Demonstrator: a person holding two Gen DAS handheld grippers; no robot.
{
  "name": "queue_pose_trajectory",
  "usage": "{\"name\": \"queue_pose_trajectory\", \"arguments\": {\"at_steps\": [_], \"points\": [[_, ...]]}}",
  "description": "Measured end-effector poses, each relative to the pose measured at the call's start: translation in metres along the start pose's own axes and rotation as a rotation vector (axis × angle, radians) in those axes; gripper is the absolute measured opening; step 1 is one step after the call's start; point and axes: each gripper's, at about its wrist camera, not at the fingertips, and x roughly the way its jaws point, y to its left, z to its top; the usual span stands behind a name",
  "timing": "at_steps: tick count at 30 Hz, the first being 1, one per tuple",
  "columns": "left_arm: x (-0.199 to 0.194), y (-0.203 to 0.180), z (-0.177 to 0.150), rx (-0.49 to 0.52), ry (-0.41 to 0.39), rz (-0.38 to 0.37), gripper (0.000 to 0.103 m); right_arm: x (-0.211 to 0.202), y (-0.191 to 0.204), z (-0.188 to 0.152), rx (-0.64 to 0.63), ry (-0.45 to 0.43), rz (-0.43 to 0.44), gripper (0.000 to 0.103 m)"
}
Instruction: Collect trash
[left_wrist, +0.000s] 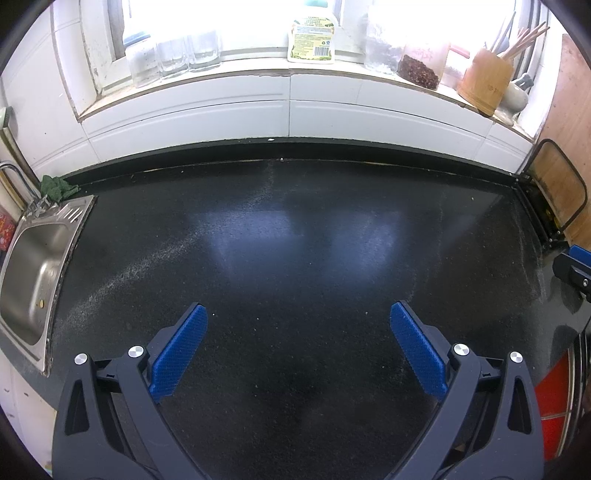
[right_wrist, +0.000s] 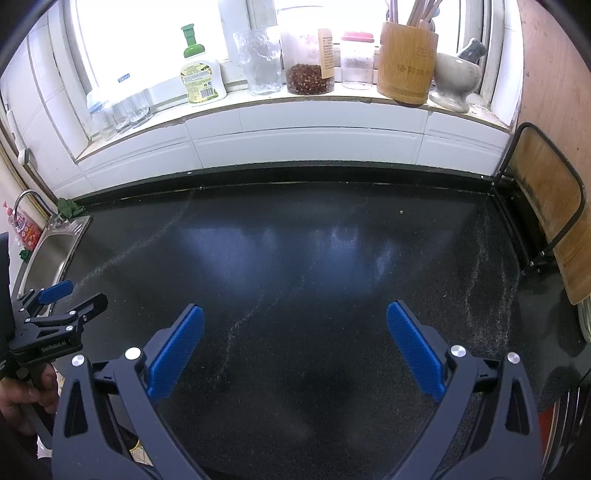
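- Left gripper (left_wrist: 299, 314): jaws wide, empty, above the black countertop (left_wrist: 295, 229).
- Right gripper (right_wrist: 295, 314): wide, empty.
- Trash: only a small crumb (right_wrist: 400, 212) at 1 o'clock.
- Risk: pads likely too coarse; crumb may skid toward the cutting board rack (right_wrist: 543, 206).

Left gripper (left_wrist: 298, 314): black plastic frame with triangular cut-outs, two blue ribbed pads (left_wrist: 177, 352), and round silver screws at the finger pivots. Right gripper (right_wrist: 295, 314): same build. Seen from the right camera, the left unit's side carries white "GenRobot.AI" lettering.
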Motion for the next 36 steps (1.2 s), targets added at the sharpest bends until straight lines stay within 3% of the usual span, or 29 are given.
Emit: {"name": "queue_pose_trajectory", "arguments": {"at_steps": [36], "points": [[0.0032, -0.0061, 0.0022, 0.000, 0.006, 0.001, 0.096, -0.0010, -0.0050, -0.0012, 0.002, -0.004, -0.002, 0.096]]}}
